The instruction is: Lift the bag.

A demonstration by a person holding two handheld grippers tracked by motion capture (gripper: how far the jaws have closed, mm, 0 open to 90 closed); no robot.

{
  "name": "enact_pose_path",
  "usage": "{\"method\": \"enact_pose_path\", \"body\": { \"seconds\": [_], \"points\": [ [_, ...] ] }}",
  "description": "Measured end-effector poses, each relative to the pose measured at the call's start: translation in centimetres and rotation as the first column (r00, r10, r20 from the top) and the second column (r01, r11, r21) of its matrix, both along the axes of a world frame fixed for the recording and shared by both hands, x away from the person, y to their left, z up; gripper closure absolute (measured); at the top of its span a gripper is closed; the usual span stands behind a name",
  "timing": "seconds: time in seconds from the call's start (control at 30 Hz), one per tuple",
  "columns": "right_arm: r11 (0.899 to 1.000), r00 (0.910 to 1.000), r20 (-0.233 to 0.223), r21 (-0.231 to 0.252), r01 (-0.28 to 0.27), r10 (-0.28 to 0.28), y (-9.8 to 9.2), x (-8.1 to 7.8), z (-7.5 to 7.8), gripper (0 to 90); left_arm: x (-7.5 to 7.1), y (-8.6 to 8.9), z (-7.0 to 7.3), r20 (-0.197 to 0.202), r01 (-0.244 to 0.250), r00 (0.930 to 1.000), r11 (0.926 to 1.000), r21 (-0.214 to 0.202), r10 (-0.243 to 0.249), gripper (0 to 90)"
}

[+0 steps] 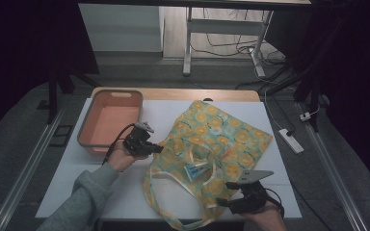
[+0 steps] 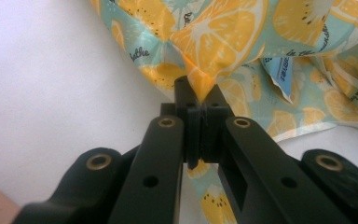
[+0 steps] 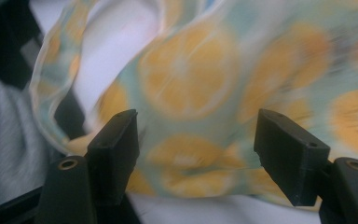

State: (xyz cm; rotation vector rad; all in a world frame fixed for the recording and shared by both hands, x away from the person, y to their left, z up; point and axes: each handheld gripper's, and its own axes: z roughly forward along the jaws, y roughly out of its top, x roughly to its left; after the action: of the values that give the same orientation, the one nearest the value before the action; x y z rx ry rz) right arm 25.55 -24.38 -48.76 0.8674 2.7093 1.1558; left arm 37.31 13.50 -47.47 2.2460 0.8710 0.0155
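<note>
Forearms enter at the bottom edge of the high view. Left claw (image 1: 155,148), centre left, is clenched on the edge of the tote bag (image 1: 221,137); right claw (image 1: 221,199), lower right, is released and sits at the bag's near corner. Bag lies flat across the middle of the white bench (image 1: 72,168), its handle loops (image 1: 173,185) trailing toward the bottom edge. A small blue packet (image 1: 196,170) lies at the bag mouth. Orange tub (image 1: 110,122) stands at upper left, apart from the bag.

Left gripper view: jaws pressed together at frame centre, a peak of lemon-print fabric (image 2: 200,81) pinched between them. Packet (image 2: 279,77) at upper right, lying on the bag's cloth.

Right gripper view: jaws stand wide, cloth (image 3: 191,84) beyond and between them, nothing gripped. Frame is blurred, so whether the pads touch the cloth I cannot tell.

Judgement on technique: keep the left pinch fixed as anchor; bring the right claw onto a single layer of the rim opposite, not the handle, then close and lift apart so the mouth opens without dumping the packet.

Surface is matte white over a wooden top. Room is dim: grey floor, desk legs and cables at the top of the high view, a power strip (image 1: 291,140) on the floor at right.
</note>
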Motion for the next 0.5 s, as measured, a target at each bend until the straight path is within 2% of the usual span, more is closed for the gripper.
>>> {"method": "enact_pose_path", "body": {
  "seconds": [0.07,0.13,0.17,0.23,0.27,0.3,0.37,0.4,0.43,0.47,0.5],
  "points": [
    [0.999,0.9996,-0.019,-0.026,-0.023,0.022,0.7,-0.2,-0.7,27.3,0.0,0.0,0.0,0.0,0.001,1.0,1.0,0.0,-0.001,88.0],
    [0.996,0.9988,-0.031,-0.079,-0.04,0.037,1.6,-0.3,-1.5,25.9,0.0,0.0,0.0,-0.001,0.001,1.0,1.0,0.0,-0.001,88.0],
    [0.991,0.9976,-0.044,-0.121,-0.059,0.054,2.5,-0.3,-2.4,26.2,0.0,0.0,0.0,-0.002,0.001,1.0,1.0,0.0,-0.001,88.0],
    [0.989,0.9979,-0.04,-0.136,-0.056,0.051,2.7,-0.3,-2.7,27.2,0.0,0.0,0.0,-0.003,0.002,1.0,1.0,0.001,-0.002,87.9],
    [0.988,0.9988,-0.019,-0.149,-0.047,0.045,3.0,-0.3,-2.8,31.1,0.0,0.0,0.0,-0.004,0.003,1.0,1.0,0.001,-0.003,88.0],
    [0.985,0.9997,0.008,-0.169,-0.021,0.023,3.2,-0.3,-2.7,42.8,0.0,0.1,0.0,-0.007,0.003,1.0,1.0,0.0,-0.003,88.0],
    [0.981,0.9988,0.048,-0.195,0.012,-0.003,3.3,-0.4,-2.7,55.5,0.0,0.1,0.0,-0.007,0.004,1.0,1.0,0.0,-0.004,88.0],
    [0.981,0.9988,0.048,-0.195,0.012,-0.003,3.3,-0.4,-2.7,55.5,0.0,0.1,0.0,-0.008,0.005,1.0,1.0,0.001,-0.005,88.0],
    [0.977,0.9968,0.08,-0.212,0.028,-0.011,3.2,-0.4,-2.7,70.8,0.0,0.1,0.0,-0.007,0.005,1.0,1.0,0.002,-0.005,88.0],
    [0.977,0.9968,0.08,-0.212,0.028,-0.011,3.2,-0.4,-2.7,70.8,0.0,0.1,0.0,-0.007,0.006,1.0,1.0,0.001,-0.006,88.0],
    [0.977,0.9969,0.076,-0.211,0.037,-0.021,3.2,-0.3,-2.6,77.1,0.0,0.1,0.0,-0.009,0.006,0.9999,1.0,0.0,-0.006,88.0]
  ]
}}
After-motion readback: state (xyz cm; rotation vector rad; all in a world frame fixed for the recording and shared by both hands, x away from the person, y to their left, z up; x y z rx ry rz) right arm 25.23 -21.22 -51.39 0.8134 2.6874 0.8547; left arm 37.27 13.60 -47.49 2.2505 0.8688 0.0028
